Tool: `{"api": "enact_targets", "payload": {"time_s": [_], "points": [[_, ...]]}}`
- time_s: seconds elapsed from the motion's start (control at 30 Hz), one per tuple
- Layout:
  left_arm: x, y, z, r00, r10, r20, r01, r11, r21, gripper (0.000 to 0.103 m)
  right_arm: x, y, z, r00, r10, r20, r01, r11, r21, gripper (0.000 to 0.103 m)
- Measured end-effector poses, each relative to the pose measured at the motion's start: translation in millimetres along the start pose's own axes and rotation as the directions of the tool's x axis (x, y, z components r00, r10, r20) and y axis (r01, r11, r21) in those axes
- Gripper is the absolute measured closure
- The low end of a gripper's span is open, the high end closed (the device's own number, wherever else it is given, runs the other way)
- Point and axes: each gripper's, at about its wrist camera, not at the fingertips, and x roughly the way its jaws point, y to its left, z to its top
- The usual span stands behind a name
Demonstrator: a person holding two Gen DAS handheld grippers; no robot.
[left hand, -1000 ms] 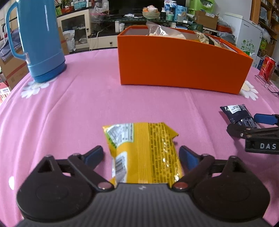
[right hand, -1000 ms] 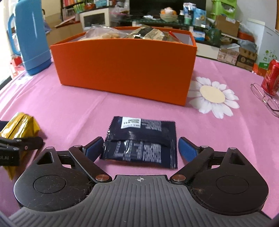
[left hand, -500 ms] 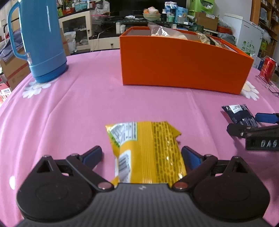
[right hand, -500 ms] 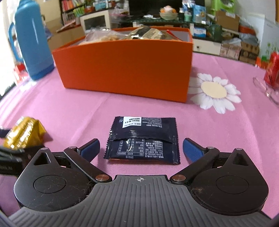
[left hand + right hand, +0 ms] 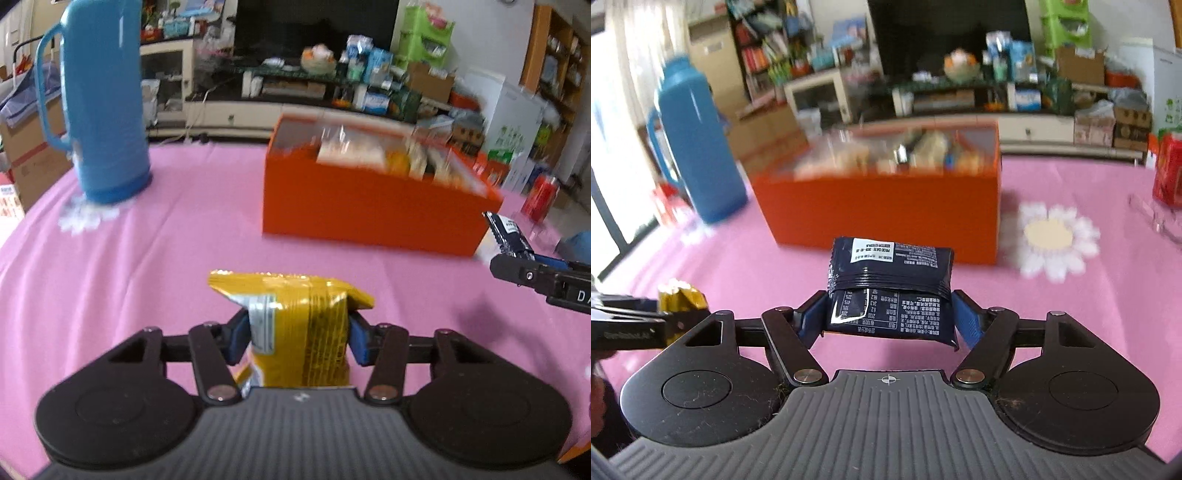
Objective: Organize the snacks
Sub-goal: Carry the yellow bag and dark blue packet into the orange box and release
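Observation:
My left gripper (image 5: pixel 295 334) is shut on a yellow snack packet (image 5: pixel 295 325) and holds it above the pink tablecloth. My right gripper (image 5: pixel 890 317) is shut on a dark navy snack packet (image 5: pixel 890 280), also lifted off the cloth. The orange box (image 5: pixel 369 206) stands ahead with several snack bags in it; it also shows in the right wrist view (image 5: pixel 882 210). The right gripper with the navy packet (image 5: pixel 508 232) shows at the right edge of the left wrist view. The left gripper with the yellow packet (image 5: pixel 681 297) shows at the left of the right wrist view.
A tall blue thermos (image 5: pixel 99 107) stands on the table at the far left. A red can (image 5: pixel 1169 173) and a pair of glasses (image 5: pixel 1156 218) lie at the far right. A daisy print (image 5: pixel 1052 236) marks the cloth right of the box.
Both grippers have closed on their packets and lifted them off the cloth. Both have risen, so the inside of the orange box now shows.

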Motion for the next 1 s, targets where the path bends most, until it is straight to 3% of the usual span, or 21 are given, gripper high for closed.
{"api": "enact_targets", "payload": {"time_s": [0.17, 0.2, 0.37, 0.4, 0.43, 0.47, 0.53, 0.63, 0.7, 0.77, 0.83, 0.9, 1.0], "points": [[5.8, 1.7, 39.0, 0.999, 0.001, 0.045, -0.001, 1.000, 0.003, 0.053, -2.9, 3.2, 48.2, 0.995, -0.023, 0.092, 0.026, 0.999, -0.037, 0.059], [7.4, 2.6, 40.2, 0.999, 0.001, 0.046, 0.000, 1.000, -0.003, 0.059, -0.5, 2.0, 54.2, 0.995, -0.027, 0.101, 0.031, 0.999, -0.034, 0.059], [15.8, 6.2, 29.8, 1.000, -0.016, 0.006, 0.016, 1.000, -0.022, 0.059, 8.4, -3.0, 48.3, 0.995, -0.028, 0.093, 0.030, 0.999, -0.022, 0.059], [18.6, 6.1, 24.4, 1.000, 0.004, -0.010, -0.004, 1.000, -0.012, 0.046, 10.2, -5.4, 44.7, 0.997, -0.021, 0.076, 0.022, 1.000, -0.013, 0.059], [21.1, 6.7, 21.3, 0.999, 0.038, -0.017, -0.038, 0.999, 0.002, 0.018, 11.3, -8.1, 40.5, 0.998, -0.016, 0.061, 0.017, 1.000, -0.004, 0.059], [23.0, 5.6, 17.7, 0.995, 0.098, 0.002, -0.098, 0.995, 0.020, 0.011, 11.9, -10.0, 36.1, 0.999, -0.016, 0.046, 0.016, 1.000, 0.001, 0.059], [29.5, 1.4, 17.8, 0.984, 0.168, 0.063, -0.172, 0.982, 0.076, 0.008, 13.4, -13.5, 22.6, 0.999, -0.030, 0.012, 0.030, 1.000, 0.004, 0.058], [53.9, -5.9, 28.5, 0.990, 0.136, 0.040, -0.141, 0.979, 0.144, 0.004, 23.5, -22.0, 5.0, 0.997, -0.054, -0.053, 0.055, 0.998, 0.014, 0.058], [78.3, -12.0, 31.2, 0.986, 0.164, 0.015, -0.164, 0.966, 0.198, 0.004, 32.7, -27.0, -4.0, 0.993, -0.074, -0.091, 0.075, 0.997, 0.008, 0.058], [102.4, -14.3, 28.8, 0.980, 0.197, -0.004, -0.189, 0.948, 0.257, 0.007, 41.3, -29.4, -12.1, 0.987, -0.097, -0.128, 0.097, 0.995, -0.004, 0.058], [125.2, -9.4, 24.3, 0.978, 0.197, -0.067, -0.171, 0.944, 0.283, 0.039, 48.0, -31.3, -16.7, 0.983, -0.099, -0.153, 0.100, 0.995, 0.002, 0.058], [120.8, 1.0, 28.9, 0.986, 0.145, -0.078, -0.126, 0.968, 0.215, 0.055, 53.2, -31.6, -17.8, 0.982, -0.093, -0.167, 0.095, 0.995, 0.004, 0.058], [85.0, 15.2, 39.6, 0.997, 0.072, -0.015, -0.070, 0.990, 0.119, 0.056, 51.5, -31.4, -16.0, 0.984, -0.075, -0.159, 0.078, 0.997, 0.011, 0.058]]}}
